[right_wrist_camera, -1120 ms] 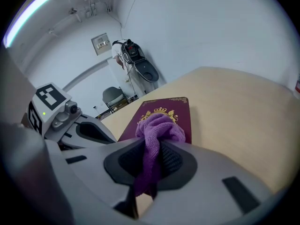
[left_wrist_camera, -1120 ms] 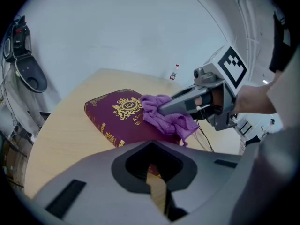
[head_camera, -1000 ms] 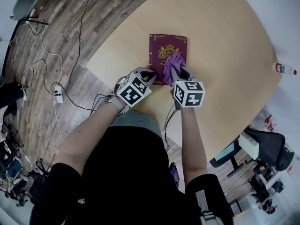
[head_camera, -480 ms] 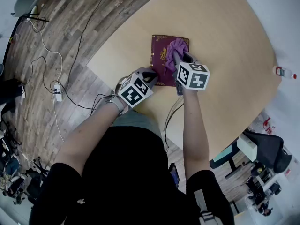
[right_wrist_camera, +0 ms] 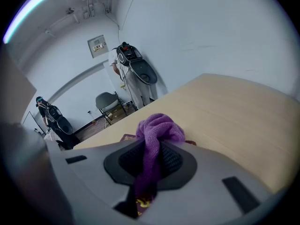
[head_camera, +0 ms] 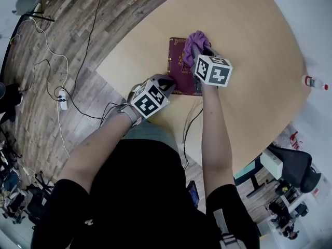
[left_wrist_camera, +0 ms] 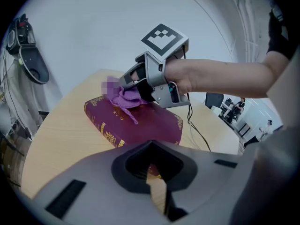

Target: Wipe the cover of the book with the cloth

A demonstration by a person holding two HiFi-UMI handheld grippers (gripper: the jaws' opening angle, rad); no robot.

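A maroon book (head_camera: 179, 69) with gold ornament lies on the round wooden table (head_camera: 249, 30). My right gripper (head_camera: 201, 52) is shut on a purple cloth (head_camera: 194, 40), which rests on the book's far right corner. From the left gripper view the cloth (left_wrist_camera: 124, 97) hangs under the right gripper (left_wrist_camera: 140, 81) onto the cover (left_wrist_camera: 145, 123). In the right gripper view the cloth (right_wrist_camera: 157, 128) bulges out from between the jaws, with slivers of the book (right_wrist_camera: 127, 138) beneath. My left gripper (head_camera: 167, 83) sits at the book's near edge, jaws shut (left_wrist_camera: 153, 172) with only a thin slit between them.
A small bottle (head_camera: 314, 80) lies near the table's right edge. Cables and a power strip (head_camera: 63, 100) trail over the wooden floor on the left. Office chairs (head_camera: 293, 165) stand at the lower right. A person (right_wrist_camera: 47, 114) and a chair (right_wrist_camera: 108, 102) are in the far background.
My right gripper has dragged the cloth from the middle of the cover to the book's far right corner. The left gripper has stayed at the near edge.
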